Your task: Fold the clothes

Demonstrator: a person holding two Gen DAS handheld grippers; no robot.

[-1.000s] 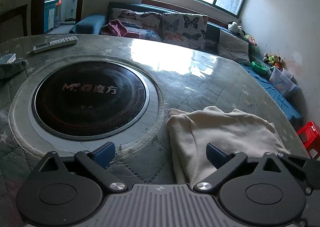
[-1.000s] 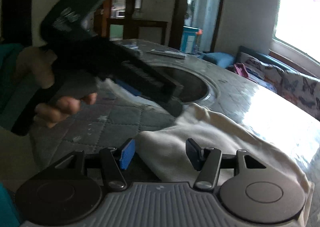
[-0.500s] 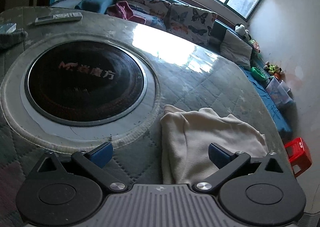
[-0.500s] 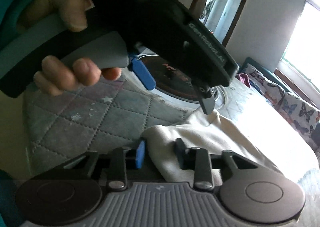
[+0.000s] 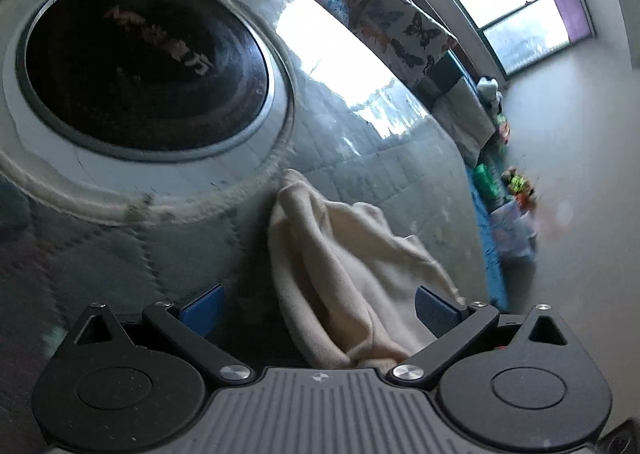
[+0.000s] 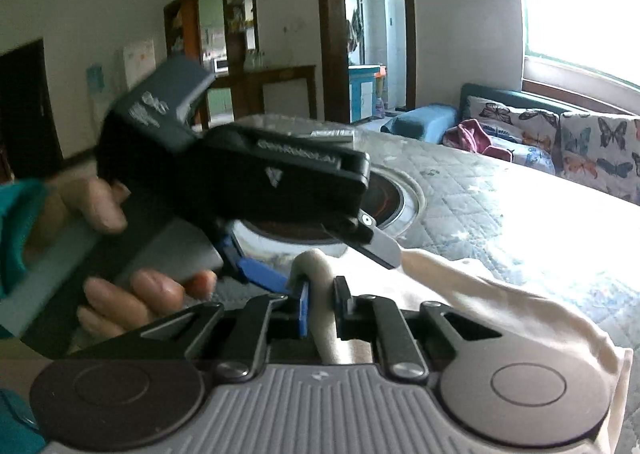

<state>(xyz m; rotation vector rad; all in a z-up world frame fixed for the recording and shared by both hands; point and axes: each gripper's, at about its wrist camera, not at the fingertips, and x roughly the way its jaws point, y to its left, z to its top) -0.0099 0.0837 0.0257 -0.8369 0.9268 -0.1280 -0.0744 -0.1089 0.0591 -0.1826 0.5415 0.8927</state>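
The right tongs (image 6: 321, 304), just closing, pinch the cream garment (image 6: 500, 294) edge for lifting, while the left tongs (image 5: 320, 314) at 10 o'clock gape around it, ready to grip.

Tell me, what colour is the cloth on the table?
Cream cloth; it shows best in the left wrist view.

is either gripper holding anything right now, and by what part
The right gripper has just closed its jaws on a bunched edge of the cream cloth. The left gripper is open, with cloth between its jaws but unpinched.
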